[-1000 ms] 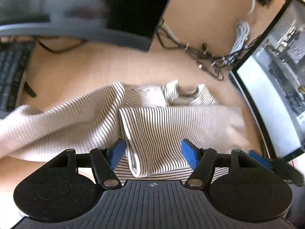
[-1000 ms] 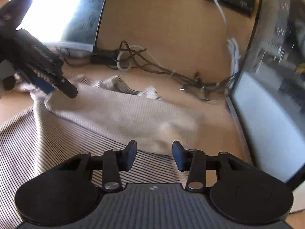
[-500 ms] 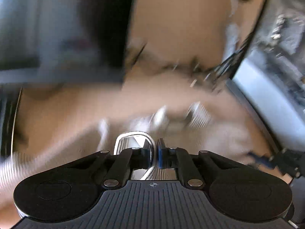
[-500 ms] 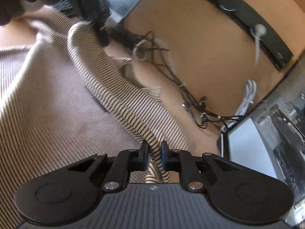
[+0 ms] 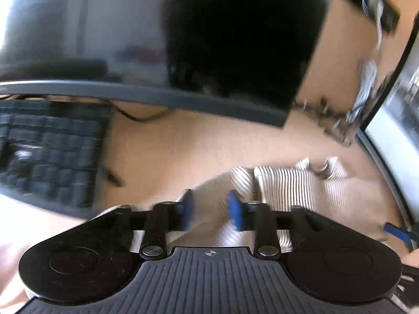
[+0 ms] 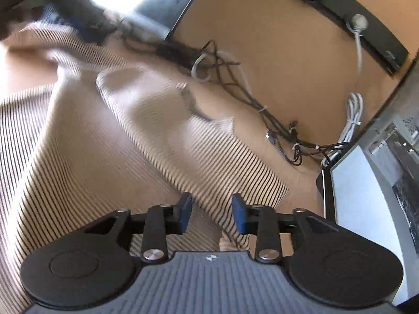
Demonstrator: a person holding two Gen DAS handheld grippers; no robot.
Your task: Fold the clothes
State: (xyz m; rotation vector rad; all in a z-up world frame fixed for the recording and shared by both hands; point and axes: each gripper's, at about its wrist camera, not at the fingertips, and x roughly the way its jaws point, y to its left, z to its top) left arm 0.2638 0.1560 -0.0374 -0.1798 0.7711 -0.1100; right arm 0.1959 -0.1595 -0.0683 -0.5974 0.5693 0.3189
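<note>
Blur everywhere in the left wrist view. Left gripper [image 5: 209, 209] has its jaws apart and opening, striped shirt [image 5: 293, 185] lying under the gap but not pinched, spread on the desk [image 5: 183, 146]. Keyboard [image 5: 49, 151] far left, monitor [image 5: 157, 34] behind it.

Right wrist view: right gripper [image 6: 212, 213] jaws parted and opening too, a fold of shirt [image 6: 146, 130] running between the pads, not squeezed. Cables [image 6: 262, 110] lie far right of the shirt.
</note>
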